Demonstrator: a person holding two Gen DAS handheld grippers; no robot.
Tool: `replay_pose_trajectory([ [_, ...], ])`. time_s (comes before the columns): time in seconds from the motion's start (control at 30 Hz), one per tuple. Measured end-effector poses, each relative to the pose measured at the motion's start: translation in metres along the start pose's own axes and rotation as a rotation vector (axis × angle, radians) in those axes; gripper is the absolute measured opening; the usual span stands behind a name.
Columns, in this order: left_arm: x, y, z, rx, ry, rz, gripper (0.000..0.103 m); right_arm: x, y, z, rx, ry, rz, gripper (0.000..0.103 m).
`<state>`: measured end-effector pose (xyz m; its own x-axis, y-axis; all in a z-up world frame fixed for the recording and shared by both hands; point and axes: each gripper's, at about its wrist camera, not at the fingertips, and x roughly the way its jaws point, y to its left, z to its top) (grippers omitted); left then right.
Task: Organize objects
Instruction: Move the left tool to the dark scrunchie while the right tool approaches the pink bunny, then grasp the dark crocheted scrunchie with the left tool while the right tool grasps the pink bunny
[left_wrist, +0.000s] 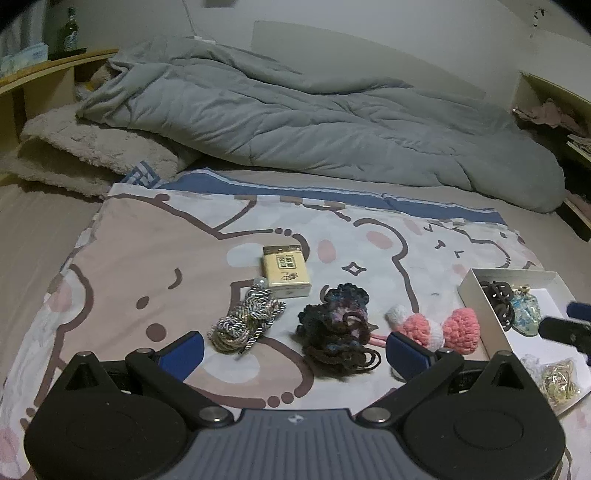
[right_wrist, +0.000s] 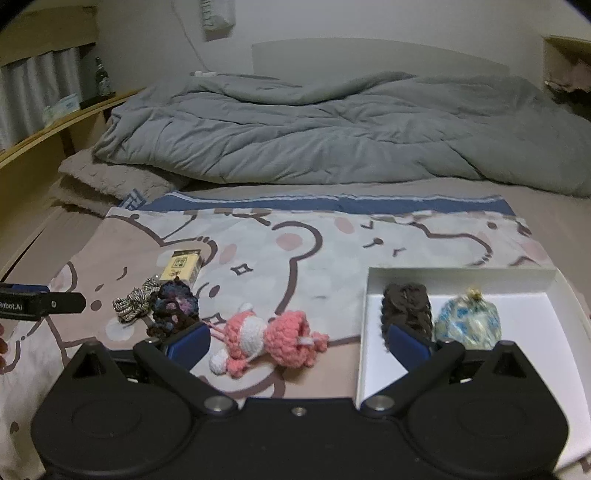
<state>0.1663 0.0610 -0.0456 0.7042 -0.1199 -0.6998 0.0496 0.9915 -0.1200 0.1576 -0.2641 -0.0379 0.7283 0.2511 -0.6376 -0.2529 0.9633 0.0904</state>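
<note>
Since the pink doll (right_wrist: 269, 341) lies straight ahead of the right gripper (right_wrist: 295, 341), between its spread fingers and just left of the box (right_wrist: 461, 275), likely the next pick for that hand. Lies flat on the bear-print sheet (right_wrist: 332, 254), long axis running left-right across the finger line, white-tipped end low and left, rounder pink end toward the box. Probably needs a turn of the wrist to close across the narrow waist instead of along the length. Right fingers wide, holding nothing; right finger overlapping the box's near-left part in this view, close to the dark scrunchie (right_wrist: 406, 308) already inside beside the blue pouch (right_wrist: 467, 323).

From the left gripper (left_wrist: 295, 349), fingers also wide and empty, with the dark frilly scrunchie (left_wrist: 338, 325) directly ahead between them, the braided cord (left_wrist: 245, 319) ahead-left, and the cream packet (left_wrist: 286, 271) farther back. Doll off to the right there, by the right finger, so the right hand judged nearer. Still loose on the sheet: doll, frilly scrunchie, cord, packet. Soft yarn likely to squash under grip.
</note>
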Motion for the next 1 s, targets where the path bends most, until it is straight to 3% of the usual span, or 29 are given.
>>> replay_pose_trajectory([
  [0.13,0.012,-0.003,0.004,-0.009,0.015,-0.023,0.103,0.012,0.003,0.004,-0.078,-0.054,-0.016,0.103],
  [0.27,0.025,-0.008,0.009,-0.032,0.045,-0.044,0.103,0.032,0.012,0.007,-0.261,-0.014,-0.071,0.103],
  [0.37,0.039,-0.013,0.011,-0.065,0.079,-0.064,0.101,0.044,0.022,0.004,-0.410,0.011,-0.065,0.103],
  [0.43,0.050,-0.016,0.012,-0.091,0.101,-0.075,0.091,0.049,0.032,-0.001,-0.545,0.018,-0.057,0.096],
  [0.63,0.080,-0.025,0.010,-0.129,0.166,-0.087,0.082,0.065,0.068,-0.025,-0.960,0.006,-0.071,0.086],
  [0.83,0.103,-0.022,0.007,-0.160,0.200,-0.062,0.074,0.085,0.088,-0.045,-1.228,0.046,-0.033,0.077],
  [1.0,0.119,-0.015,0.005,-0.211,0.219,-0.078,0.070,0.106,0.095,-0.062,-1.388,0.092,-0.068,0.064],
])
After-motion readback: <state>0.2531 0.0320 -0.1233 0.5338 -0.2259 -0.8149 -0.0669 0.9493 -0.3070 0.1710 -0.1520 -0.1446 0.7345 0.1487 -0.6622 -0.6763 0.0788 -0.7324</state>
